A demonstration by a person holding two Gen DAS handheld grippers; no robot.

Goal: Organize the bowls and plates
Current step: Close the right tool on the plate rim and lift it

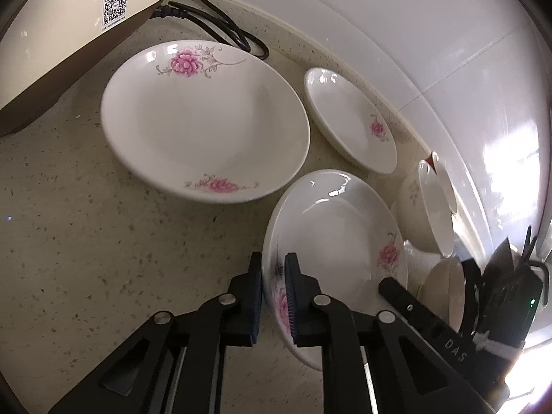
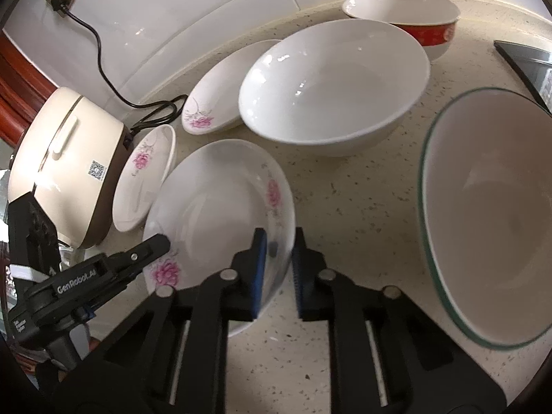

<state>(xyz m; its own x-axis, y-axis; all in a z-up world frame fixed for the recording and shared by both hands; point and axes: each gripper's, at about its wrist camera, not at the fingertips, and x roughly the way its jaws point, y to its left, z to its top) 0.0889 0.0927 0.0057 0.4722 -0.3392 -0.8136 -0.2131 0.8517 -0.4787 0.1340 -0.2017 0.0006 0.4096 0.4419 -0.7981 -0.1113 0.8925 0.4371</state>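
On the speckled countertop [image 2: 362,207], a shallow floral plate [image 2: 220,207] is clamped by its opposite rims: by the left gripper [image 1: 274,296] at its left edge, by the right gripper [image 2: 280,269] at its right, apparently for a steady two-handed lift. Glossy white porcelain is marked with pink peonies.

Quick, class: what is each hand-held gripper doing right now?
Left hand-held gripper: closed on the near rim of the flowered plate.
Right hand-held gripper: closed on the same plate's opposite rim.

Speckled beige countertop [image 1: 86,224], glossy white tiled wall [image 2: 172,10], bright glare
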